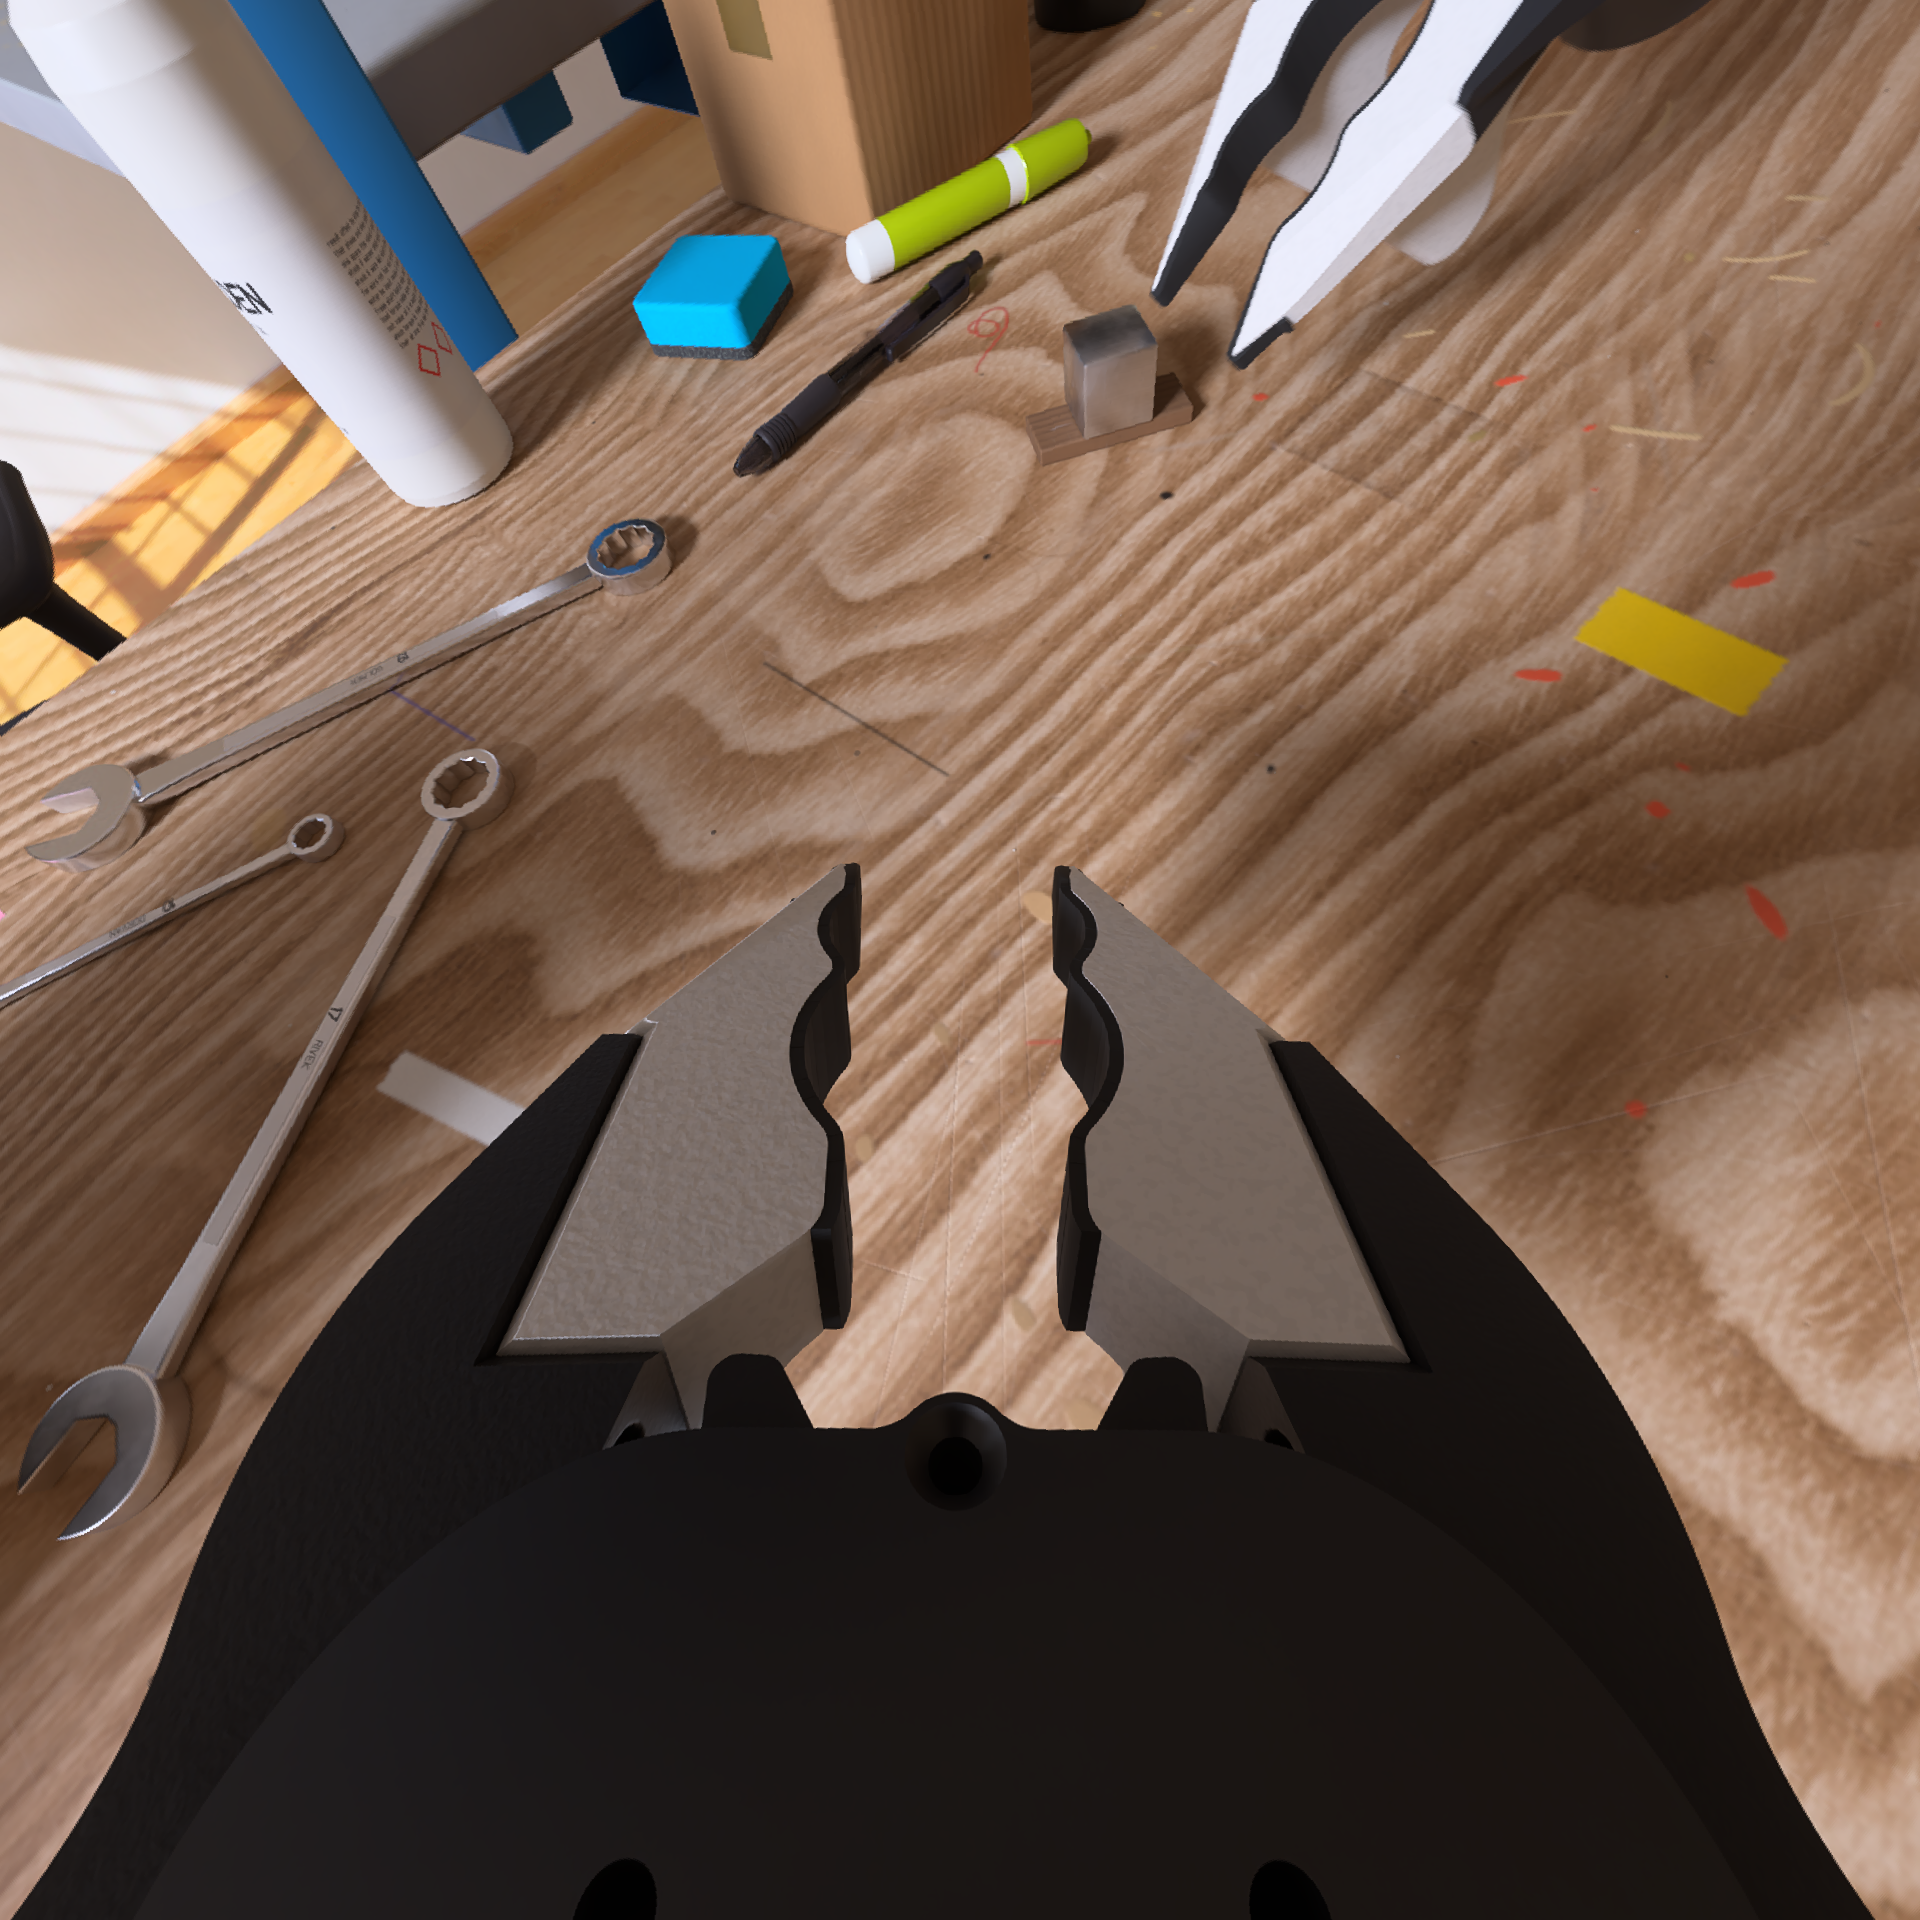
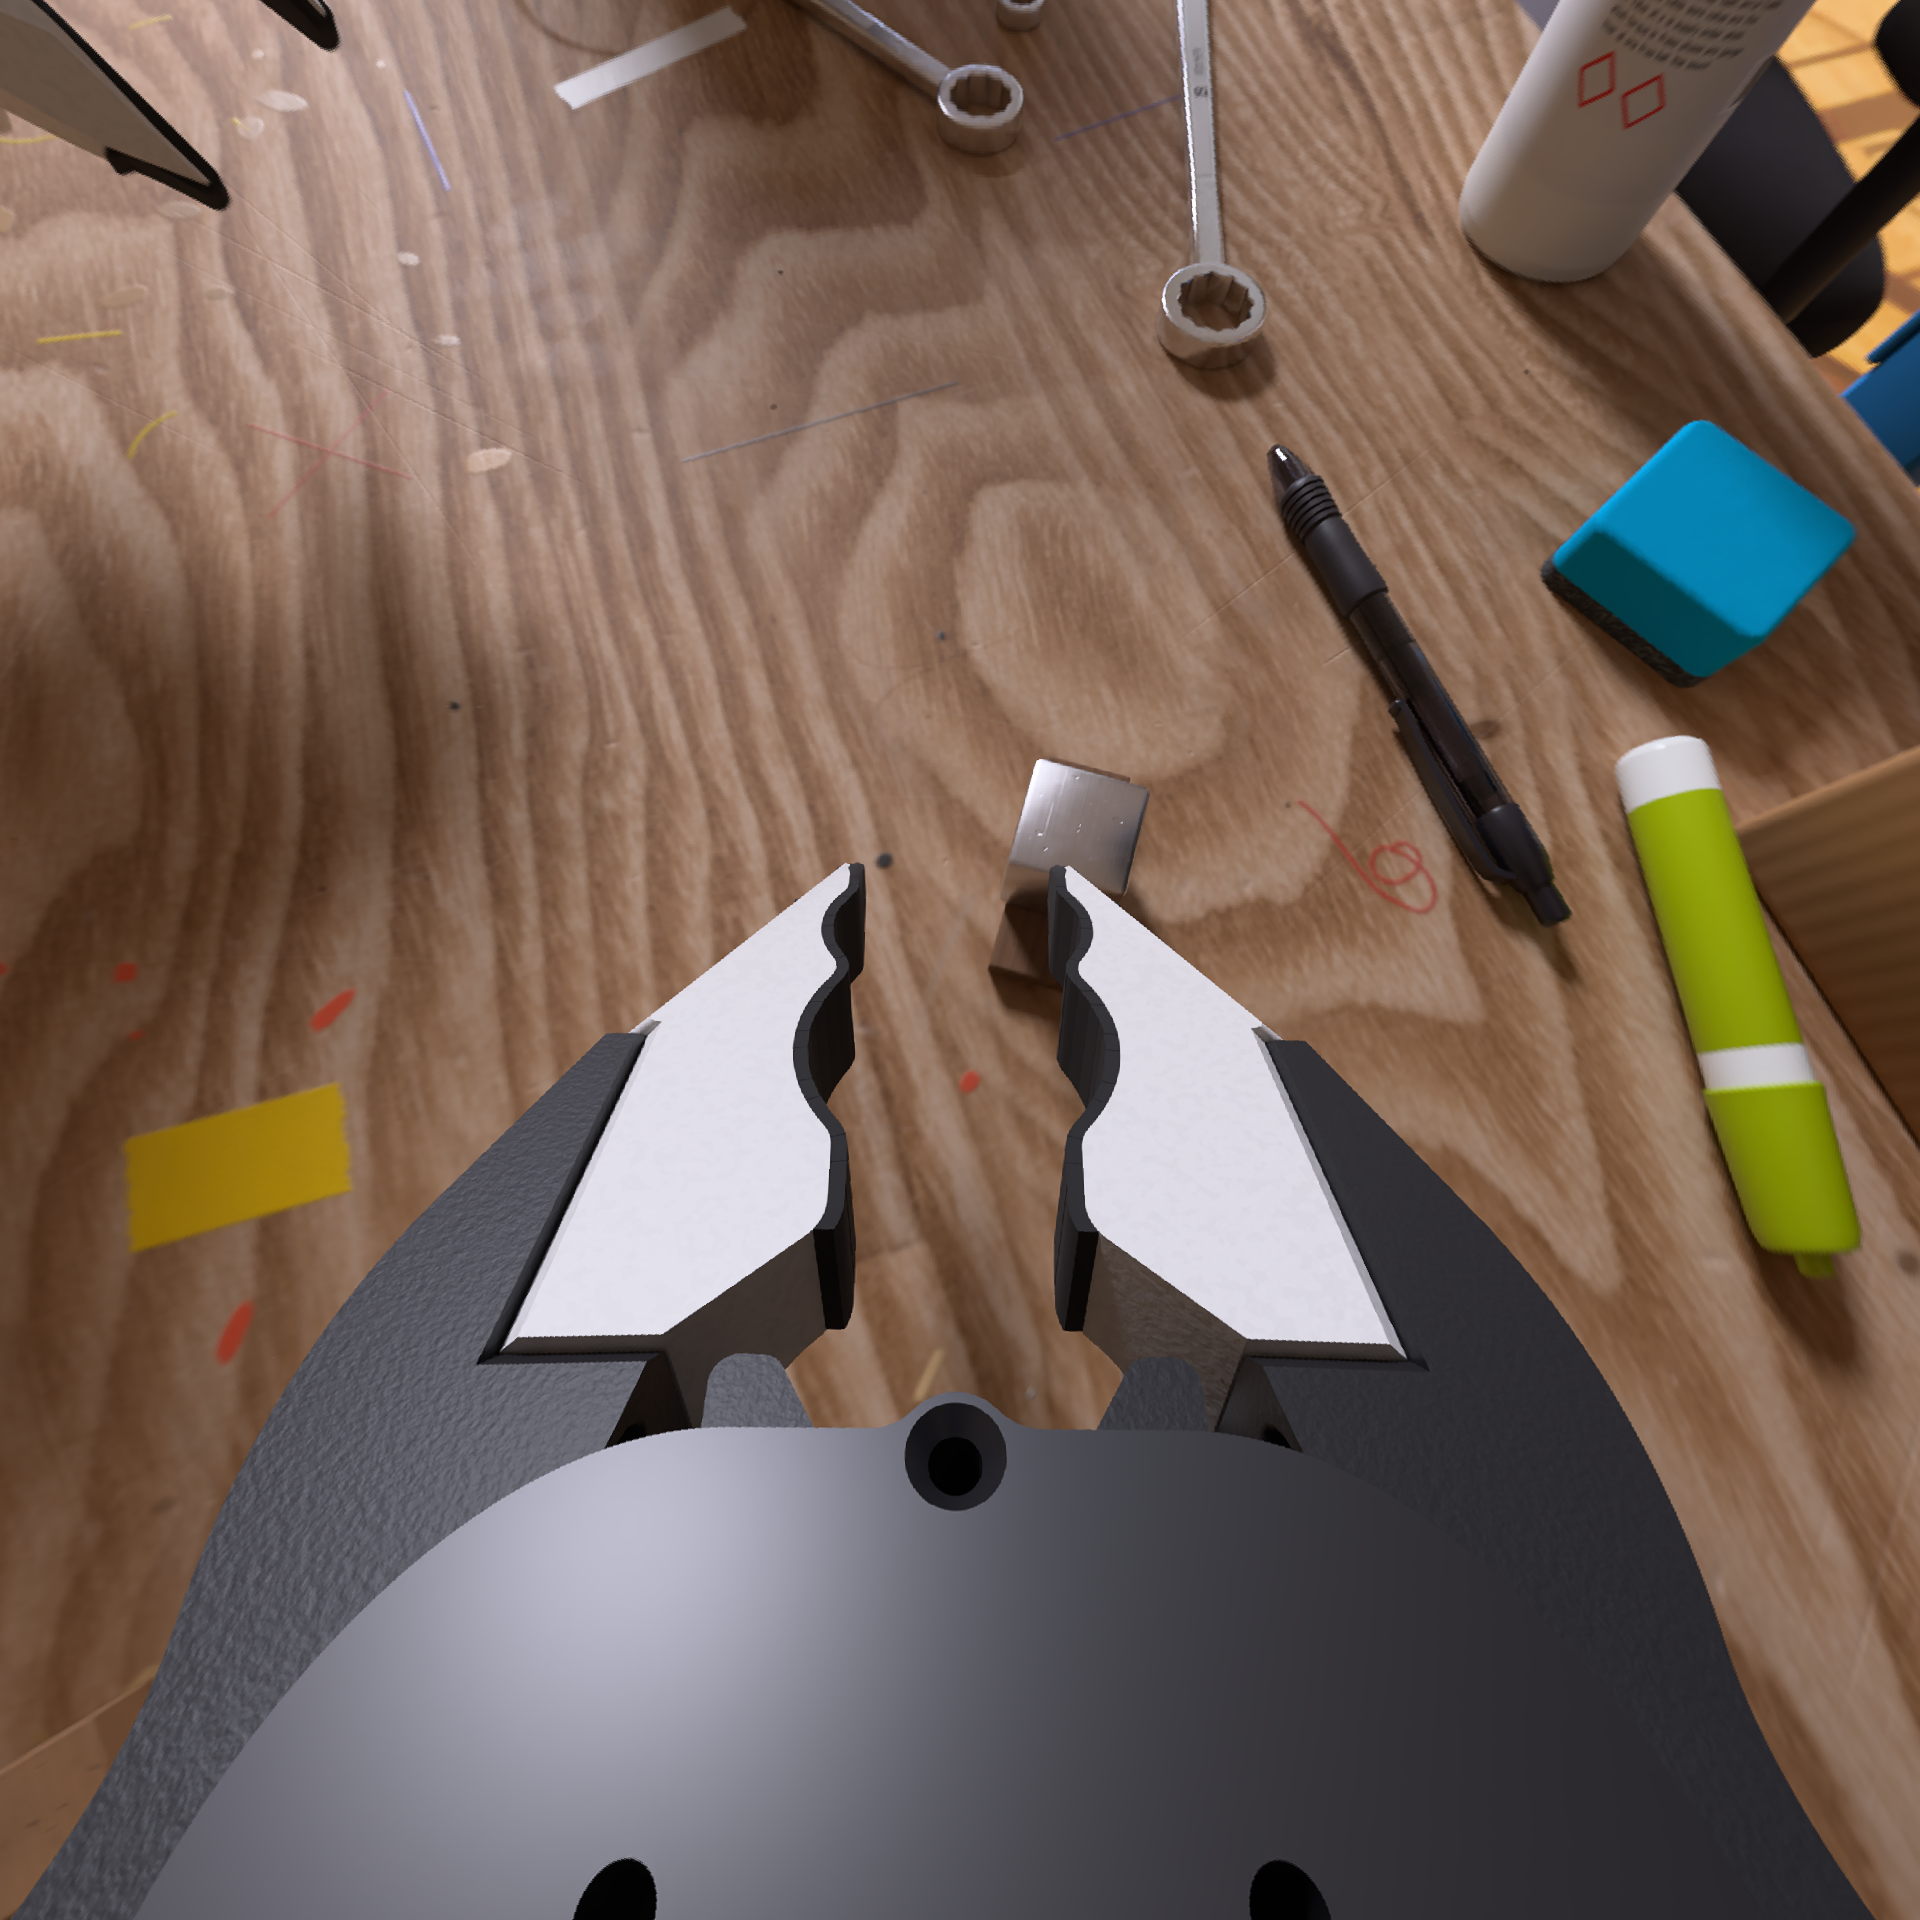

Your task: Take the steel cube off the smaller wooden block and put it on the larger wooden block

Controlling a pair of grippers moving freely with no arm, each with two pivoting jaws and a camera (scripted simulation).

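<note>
The steel cube (image 1: 1110,366) stands on the smaller wooden block (image 1: 1108,424), a thin brown slab, far ahead in the left wrist view. My left gripper (image 1: 956,873) is open and empty over bare table, well short of it. My right gripper (image 1: 1205,324) shows there, open, tips just right of the cube. In the right wrist view my right gripper (image 2: 956,873) is open and empty. The cube (image 2: 1081,826) lies just beyond its right fingertip (image 2: 1070,904), which hides most of the slab. I see no larger wooden block for certain.
Near the cube lie a black pen (image 2: 1403,675), a green marker (image 2: 1735,997), a blue eraser (image 2: 1704,551) and a cardboard box (image 1: 862,94). There are also a white bottle (image 1: 291,260), several wrenches (image 1: 343,675) and yellow tape (image 1: 1678,649). A tan edge (image 2: 52,1745) shows lower left.
</note>
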